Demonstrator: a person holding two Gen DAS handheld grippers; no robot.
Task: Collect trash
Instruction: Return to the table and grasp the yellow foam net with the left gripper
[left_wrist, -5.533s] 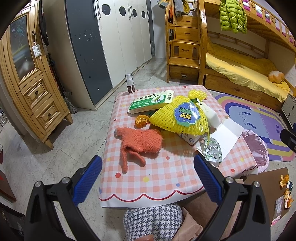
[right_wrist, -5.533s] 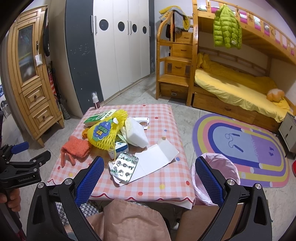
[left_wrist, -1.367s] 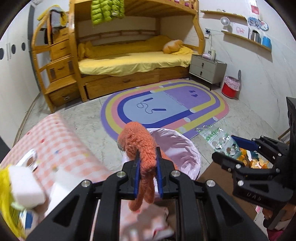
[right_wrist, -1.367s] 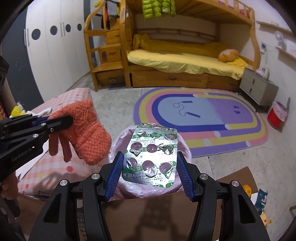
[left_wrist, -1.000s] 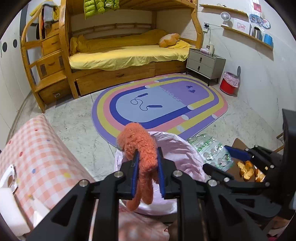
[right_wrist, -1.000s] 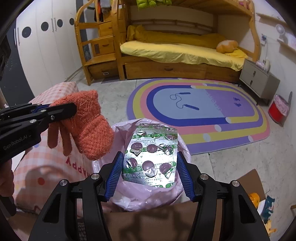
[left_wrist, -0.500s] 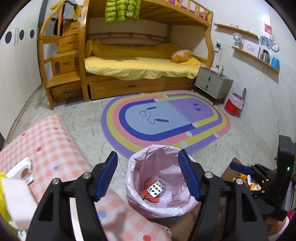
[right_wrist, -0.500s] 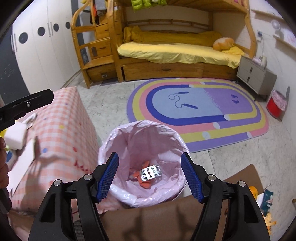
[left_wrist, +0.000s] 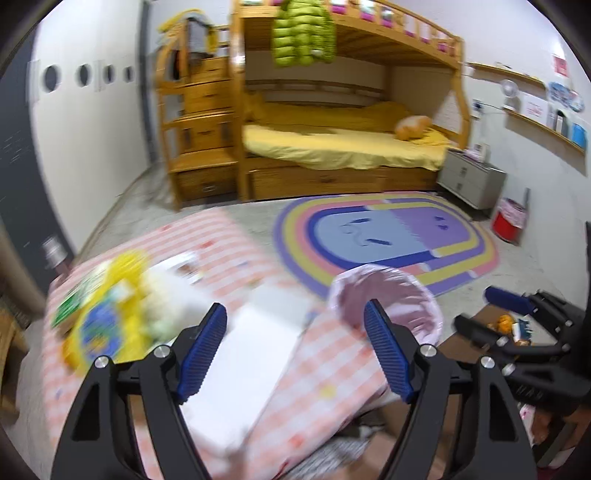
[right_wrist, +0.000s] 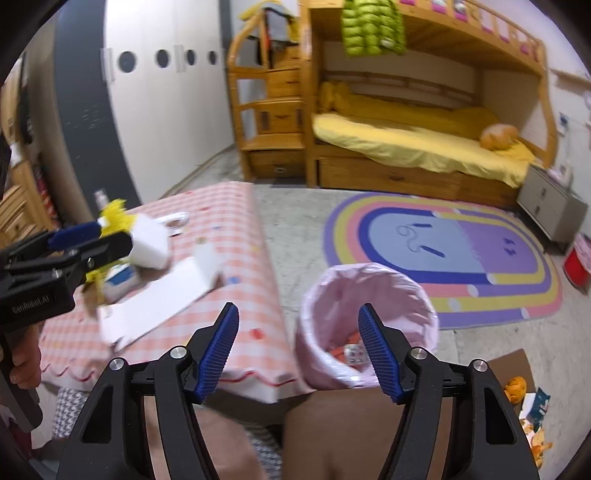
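The pink-lined trash bin (right_wrist: 369, 295) stands on the floor right of the table; the orange glove (right_wrist: 338, 350) and the blister pack (right_wrist: 354, 353) lie inside it. The bin also shows in the left wrist view (left_wrist: 388, 295). My left gripper (left_wrist: 295, 314) is open and empty above the table's near right part. My right gripper (right_wrist: 297, 317) is open and empty just in front of the bin. On the pink checked table (right_wrist: 236, 214) lie a white flat carton (right_wrist: 159, 299), a white block (right_wrist: 147, 240) and a yellow net bag (left_wrist: 107, 295).
A rainbow rug (right_wrist: 443, 251) covers the floor beyond the bin. A wooden bunk bed (right_wrist: 406, 140) stands at the back. A red bin (right_wrist: 580, 262) stands at the far right. A cardboard sheet with scraps (right_wrist: 517, 391) lies on the floor at lower right.
Both grippers have swung left from the bin towards the table. The glove and blister pack stay in the bin, where they were dropped about a second ago.
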